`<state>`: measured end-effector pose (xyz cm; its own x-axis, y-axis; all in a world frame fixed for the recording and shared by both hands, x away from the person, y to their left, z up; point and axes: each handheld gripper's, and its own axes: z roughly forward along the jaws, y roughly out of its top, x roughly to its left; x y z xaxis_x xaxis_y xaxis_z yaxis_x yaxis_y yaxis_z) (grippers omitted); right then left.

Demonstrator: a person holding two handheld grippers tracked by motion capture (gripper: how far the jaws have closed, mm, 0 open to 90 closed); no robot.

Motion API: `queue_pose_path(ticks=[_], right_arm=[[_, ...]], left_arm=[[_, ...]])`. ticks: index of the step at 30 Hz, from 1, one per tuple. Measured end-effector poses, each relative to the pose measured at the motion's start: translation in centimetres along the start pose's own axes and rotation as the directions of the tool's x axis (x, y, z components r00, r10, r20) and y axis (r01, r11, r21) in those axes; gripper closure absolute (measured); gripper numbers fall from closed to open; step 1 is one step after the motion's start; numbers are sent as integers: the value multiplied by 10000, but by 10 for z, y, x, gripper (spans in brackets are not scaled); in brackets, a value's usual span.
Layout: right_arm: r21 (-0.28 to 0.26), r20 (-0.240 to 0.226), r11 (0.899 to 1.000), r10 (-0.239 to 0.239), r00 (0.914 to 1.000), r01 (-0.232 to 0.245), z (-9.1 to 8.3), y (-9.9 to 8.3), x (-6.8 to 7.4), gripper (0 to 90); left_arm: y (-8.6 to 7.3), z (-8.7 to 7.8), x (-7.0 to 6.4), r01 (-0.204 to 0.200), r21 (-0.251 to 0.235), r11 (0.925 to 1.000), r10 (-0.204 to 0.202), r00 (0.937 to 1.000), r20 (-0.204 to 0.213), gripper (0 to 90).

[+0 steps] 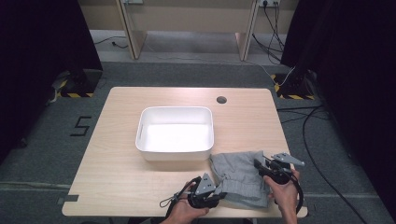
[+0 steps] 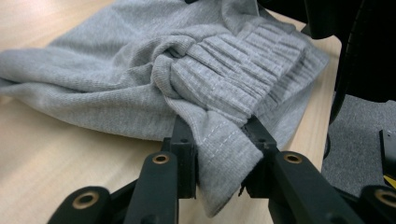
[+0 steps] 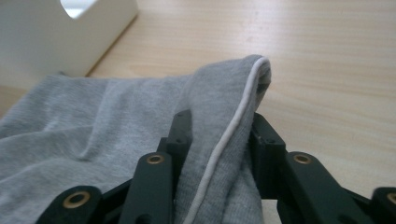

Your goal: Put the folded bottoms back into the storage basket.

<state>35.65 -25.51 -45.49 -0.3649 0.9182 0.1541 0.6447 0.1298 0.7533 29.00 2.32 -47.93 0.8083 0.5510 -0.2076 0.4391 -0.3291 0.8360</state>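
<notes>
A grey knitted garment (image 1: 240, 177) lies crumpled near the table's front edge, right of centre. My left gripper (image 1: 218, 192) is shut on its ribbed waistband (image 2: 219, 154) at the garment's near left corner. My right gripper (image 1: 258, 166) is shut on a folded edge with a white seam (image 3: 224, 140) at the garment's right side. In the left gripper view the elastic band (image 2: 243, 79) bunches up just beyond the jaws. In the right gripper view the pinched fold (image 3: 254, 70) stands up above the wood.
A white plastic tub (image 1: 175, 132) stands empty at the table's middle, just behind the garment; its wall (image 3: 56, 42) looms at upper left in the right gripper view. A cable hole (image 1: 222, 99) lies behind it. The table's front edge runs close under both hands.
</notes>
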Motion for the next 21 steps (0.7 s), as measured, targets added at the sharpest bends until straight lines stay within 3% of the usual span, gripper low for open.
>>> queue_pose_path(ticks=[5,10,12,15,18,21], right_arm=[[-478,-12,9987,-185,9998,184,-11,7,-1,737],[-531,-37,9984,-173,9998,170,-12,9,-3,749],[-306,-115,9995,22,9999,-26,-8,6,-5,745],[-100,-51,9982,589,9983,-589,2,-1,-14,667],[386,-17,9972,635,9980,-634,9,-6,-18,463],[750,-103,9952,637,9979,-627,15,-7,-19,440]], left_arm=[[10,-1,2,1,-144,9999,0,9999,104,708],[12,1,4,39,-56,10000,-38,9999,159,707],[8,5,5,166,119,9998,-168,9997,167,706],[1,7,6,88,317,9995,-93,9998,155,705],[-1,9,6,85,396,9992,-92,9998,158,704],[-1,9,7,51,408,9992,-57,9998,166,704]])
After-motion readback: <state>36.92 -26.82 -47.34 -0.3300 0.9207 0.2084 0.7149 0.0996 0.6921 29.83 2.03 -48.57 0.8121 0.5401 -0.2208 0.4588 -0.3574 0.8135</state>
